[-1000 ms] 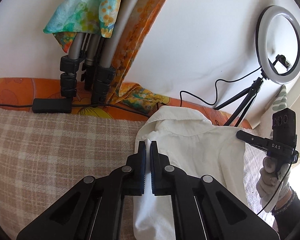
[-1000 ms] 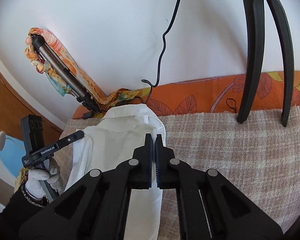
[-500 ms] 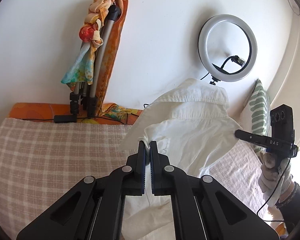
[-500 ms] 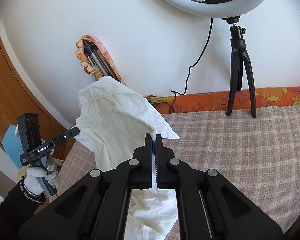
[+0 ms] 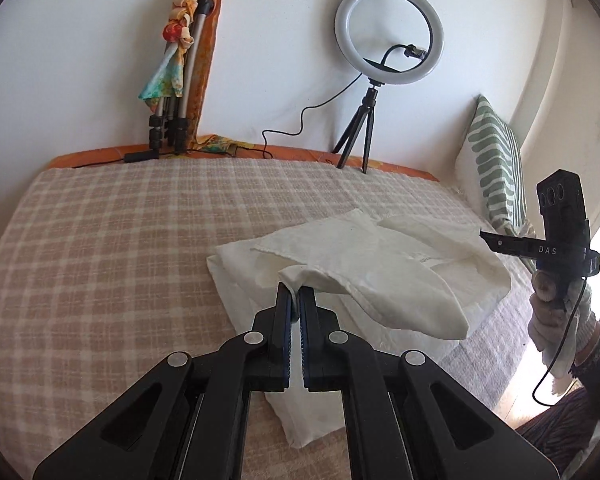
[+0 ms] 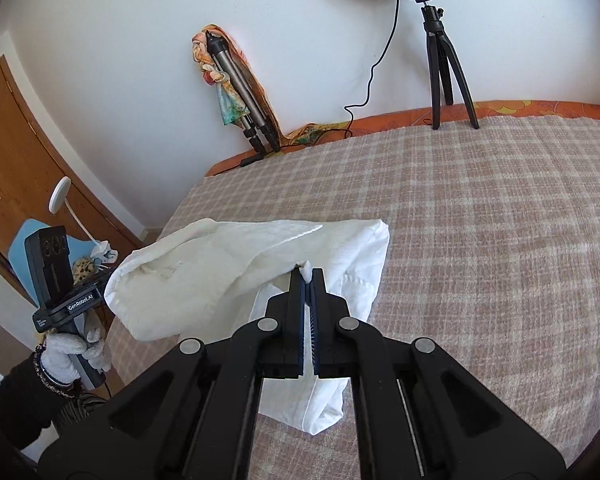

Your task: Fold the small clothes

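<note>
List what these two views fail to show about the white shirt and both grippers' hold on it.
- Left wrist view: the left gripper covers the shirt fabric it pinches.
- Right wrist view: the right gripper covers the pinched edge.
- Both views: the folded-over top layer hides the buttons and the shirt's lower part.
- Both views: the gripper arms block the shirt's near end on the blanket.

The left black two-finger hand-held gripper (image 5: 295,294) tilts downward, its jaws pressed together on a corner of white cloth (image 5: 380,276). The right black hand-held gripper (image 6: 309,278) tilts down likewise, jaws clamped on another corner of that cloth. Each is carried by a hand in a white knit glove: the left gloved hand (image 6: 74,354) grips its handle at the near left, the right gloved hand (image 5: 556,316) at the near right, both with dark sleeves and beaded bracelets at the wrist.
</note>
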A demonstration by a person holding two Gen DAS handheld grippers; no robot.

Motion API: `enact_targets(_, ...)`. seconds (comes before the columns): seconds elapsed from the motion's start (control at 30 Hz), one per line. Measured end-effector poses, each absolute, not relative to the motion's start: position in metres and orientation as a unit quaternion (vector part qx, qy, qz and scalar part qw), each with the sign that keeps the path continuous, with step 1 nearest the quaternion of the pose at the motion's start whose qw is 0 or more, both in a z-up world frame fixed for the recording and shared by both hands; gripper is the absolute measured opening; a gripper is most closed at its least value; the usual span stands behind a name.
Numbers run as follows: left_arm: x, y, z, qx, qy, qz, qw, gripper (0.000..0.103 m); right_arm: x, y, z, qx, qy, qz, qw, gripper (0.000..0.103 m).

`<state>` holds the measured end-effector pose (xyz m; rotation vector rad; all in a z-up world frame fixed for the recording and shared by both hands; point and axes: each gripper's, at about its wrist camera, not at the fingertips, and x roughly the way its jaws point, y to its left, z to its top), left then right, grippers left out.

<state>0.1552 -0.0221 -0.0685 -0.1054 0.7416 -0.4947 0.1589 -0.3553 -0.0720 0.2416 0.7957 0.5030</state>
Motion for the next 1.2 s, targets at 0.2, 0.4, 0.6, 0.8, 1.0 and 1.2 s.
enact_targets(0.2, 0.123, -0.024, -0.108, -0.017, 0.396, -0.234, 0.888, 0.002, 0.132, -0.348, -0.104, 0.059, 0.409, 0.214, 0.885, 0.003)
enact_targets(0.4, 0.113, -0.006, -0.111, -0.031, 0.415, -0.235, 0.878, 0.002, 0.119, -0.362, -0.113, 0.053, 0.429, 0.189, 0.882, 0.004)
enact_targets(0.6, 0.129, 0.002, -0.080, -0.073, 0.388, -0.236, 0.888, 0.003, 0.124, -0.380, -0.086, 0.110, 0.392, 0.185, 0.894, 0.007)
enact_targets(0.8, 0.167, -0.034, -0.073, -0.071, 0.385, -0.250, 0.885, 0.010, 0.157, -0.336, -0.087, 0.129, 0.400, 0.228, 0.878, 0.010)
enact_targets(1.0, 0.189, -0.043, -0.124, -0.088, 0.457, -0.240, 0.852, 0.010, 0.166, -0.295, -0.126, 0.068, 0.456, 0.233, 0.856, 0.021)
enact_targets(1.2, 0.165, -0.034, -0.146, -0.062, 0.460, -0.263, 0.846, 0.010, 0.162, -0.290, -0.146, 0.031, 0.478, 0.232, 0.847, 0.020)
